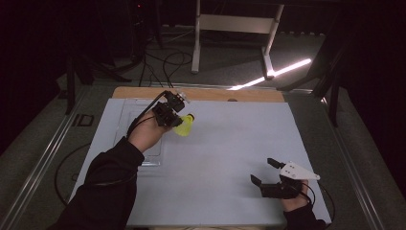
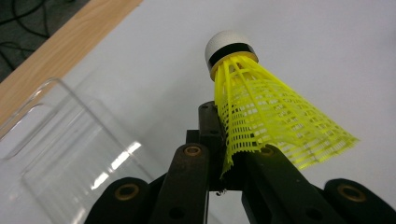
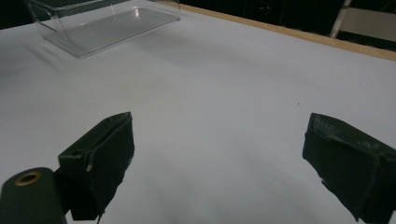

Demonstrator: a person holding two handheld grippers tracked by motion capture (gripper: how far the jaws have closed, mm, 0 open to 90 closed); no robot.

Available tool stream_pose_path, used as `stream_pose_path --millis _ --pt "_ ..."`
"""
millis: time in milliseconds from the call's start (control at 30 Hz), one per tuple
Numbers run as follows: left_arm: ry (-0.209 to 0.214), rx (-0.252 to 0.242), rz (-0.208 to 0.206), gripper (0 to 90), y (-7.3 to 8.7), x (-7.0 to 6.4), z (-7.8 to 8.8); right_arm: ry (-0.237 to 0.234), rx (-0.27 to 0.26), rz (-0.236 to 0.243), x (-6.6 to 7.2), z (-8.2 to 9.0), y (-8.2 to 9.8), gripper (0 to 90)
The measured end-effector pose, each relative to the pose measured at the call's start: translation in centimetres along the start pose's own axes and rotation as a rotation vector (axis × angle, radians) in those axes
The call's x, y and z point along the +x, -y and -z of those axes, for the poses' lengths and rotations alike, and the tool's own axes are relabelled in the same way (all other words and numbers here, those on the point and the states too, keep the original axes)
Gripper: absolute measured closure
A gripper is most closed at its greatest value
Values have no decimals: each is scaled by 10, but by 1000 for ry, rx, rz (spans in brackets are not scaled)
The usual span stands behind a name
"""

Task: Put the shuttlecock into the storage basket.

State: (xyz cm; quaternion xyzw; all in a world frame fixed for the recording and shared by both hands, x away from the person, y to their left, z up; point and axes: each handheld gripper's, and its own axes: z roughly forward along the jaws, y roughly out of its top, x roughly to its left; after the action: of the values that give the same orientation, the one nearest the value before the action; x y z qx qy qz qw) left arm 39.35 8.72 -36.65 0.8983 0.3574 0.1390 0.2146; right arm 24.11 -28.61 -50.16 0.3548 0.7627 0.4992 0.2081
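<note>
So my left gripper [image 1: 168,114] is clamped down on a yellow shuttlecock [image 2: 261,116], pinching the lower edge of its plastic mesh skirt between the jaws. In the left gripper view the shuttlecock stands up and away from me, white cork tip with a black band on top, skirt flaring out to the right. From the high view it sits off the table surface, sticking out to the right of my left hand [image 1: 146,132], over the far left part of the white mat [image 1: 225,158].

Just beside that, on the left side of the mat, there's a clear plastic tray [image 1: 139,143]; you can see its see-through wall close to the jaws in the left gripper view, and the shuttlecock isn't in it.

My right gripper [image 1: 270,175] is down at the near right corner of the mat, jaws spread wide with nothing between them, just bare white mat showing in the gap. It's well apart from the shuttlecock and the tray.
</note>
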Motion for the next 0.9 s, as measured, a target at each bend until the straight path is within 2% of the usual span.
stream_pose_path --millis 67,300,433,467,600,767,900 --pt "-32 -5 1 900 2 3 2 1 1 -4 0 0 0 92" --pt "-60 -21 63 900 12 20 13 2 3 -5 0 0 0 92" --pt "-63 -43 110 900 22 30 15 2 1 -3 0 0 0 92" --pt "-61 -50 133 900 26 34 16 3 0 -3 -1 0 0 92" --pt "-79 -57 162 900 34 43 18 2 4 -5 -1 -1 1 92" --pt "-130 -56 174 900 40 47 22 3 5 -4 0 -1 0 92" --pt "-147 -81 214 900 46 52 25 3 5 -7 -1 -1 1 92"
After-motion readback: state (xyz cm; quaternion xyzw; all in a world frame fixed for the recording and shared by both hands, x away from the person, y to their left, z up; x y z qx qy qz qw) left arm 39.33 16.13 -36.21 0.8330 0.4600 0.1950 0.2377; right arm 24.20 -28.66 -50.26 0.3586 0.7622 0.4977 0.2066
